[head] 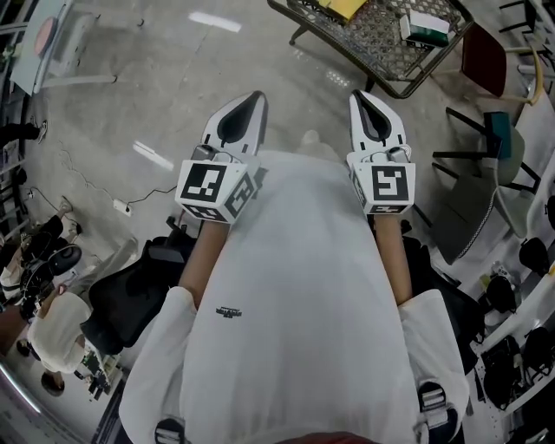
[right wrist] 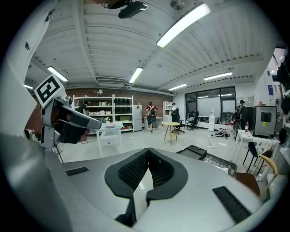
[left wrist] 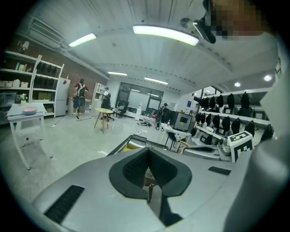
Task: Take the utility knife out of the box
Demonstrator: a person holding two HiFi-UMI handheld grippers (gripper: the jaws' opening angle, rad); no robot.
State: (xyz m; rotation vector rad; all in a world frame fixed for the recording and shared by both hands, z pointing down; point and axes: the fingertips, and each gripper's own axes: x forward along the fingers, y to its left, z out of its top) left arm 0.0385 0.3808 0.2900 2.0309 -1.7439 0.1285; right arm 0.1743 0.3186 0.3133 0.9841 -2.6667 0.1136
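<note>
I hold both grippers side by side in front of my chest, pointing ahead over the concrete floor. The left gripper (head: 246, 104) (left wrist: 148, 155) is shut, its dark pads meeting with nothing between them. The right gripper (head: 368, 101) (right wrist: 148, 155) is also shut and empty. Ahead stands a wire-mesh table (head: 381, 48) (left wrist: 136, 141) (right wrist: 215, 161). A white and green box (head: 425, 28) and a yellow item (head: 342, 9) lie on it. No utility knife shows in any view.
Dark chairs (head: 486, 130) stand to the right of the mesh table. A cable and power strip (head: 121, 206) lie on the floor at the left. Farther off are a white table (left wrist: 25, 115), a round table (left wrist: 103, 113), shelves and people.
</note>
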